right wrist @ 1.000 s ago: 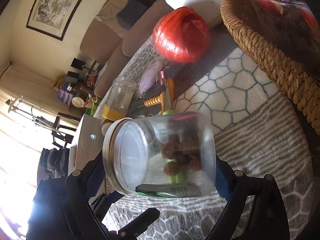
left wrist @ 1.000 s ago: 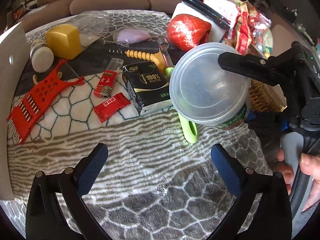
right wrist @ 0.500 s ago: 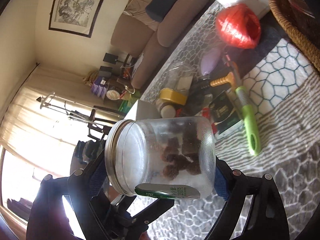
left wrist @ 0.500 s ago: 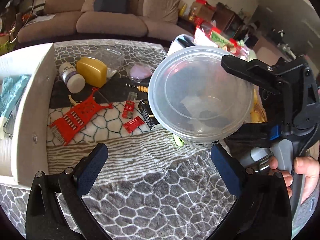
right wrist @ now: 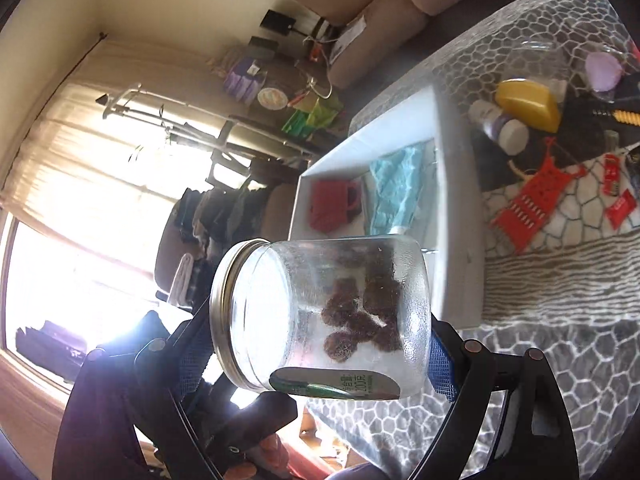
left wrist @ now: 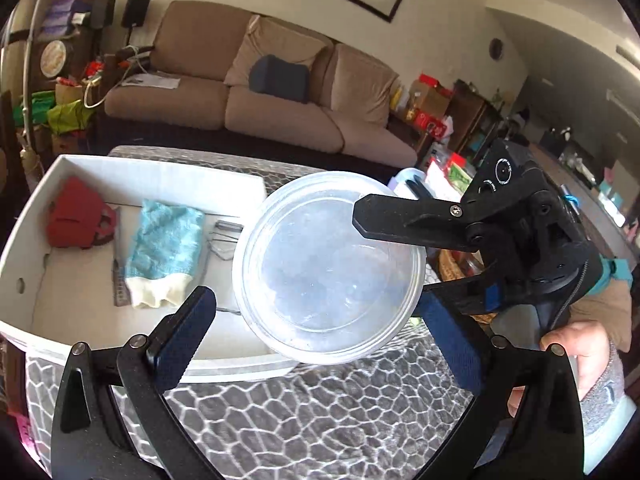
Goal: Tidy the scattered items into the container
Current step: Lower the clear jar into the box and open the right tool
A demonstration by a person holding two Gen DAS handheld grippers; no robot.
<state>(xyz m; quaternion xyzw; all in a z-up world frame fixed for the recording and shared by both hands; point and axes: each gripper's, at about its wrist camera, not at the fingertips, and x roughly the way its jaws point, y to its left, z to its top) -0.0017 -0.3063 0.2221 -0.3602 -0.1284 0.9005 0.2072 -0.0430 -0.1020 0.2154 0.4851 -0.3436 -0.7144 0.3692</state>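
Observation:
My right gripper (right wrist: 320, 344) is shut on a clear jar (right wrist: 332, 316) with brown lumps inside and a green label, held on its side in the air. In the left wrist view the jar's lid end (left wrist: 328, 264) faces me, beside the white box (left wrist: 32, 216). The box (right wrist: 452, 216) holds a red pouch (left wrist: 80, 220), a teal cloth (left wrist: 164, 256) and a wire clip (left wrist: 224, 240). My left gripper (left wrist: 320, 332) is open and empty, just below the jar.
On the patterned table cloth (right wrist: 580, 280) lie a red plastic comb piece (right wrist: 536, 196), red packets (right wrist: 620, 208), a yellow case (right wrist: 528, 104), a white-capped bottle (right wrist: 500, 124) and a purple object (right wrist: 604, 68). A sofa (left wrist: 260, 108) stands behind the table.
The right gripper has carried the jar up and left, from over the scattered items to beside the white box. The left gripper has followed, and the box interior has come into view.

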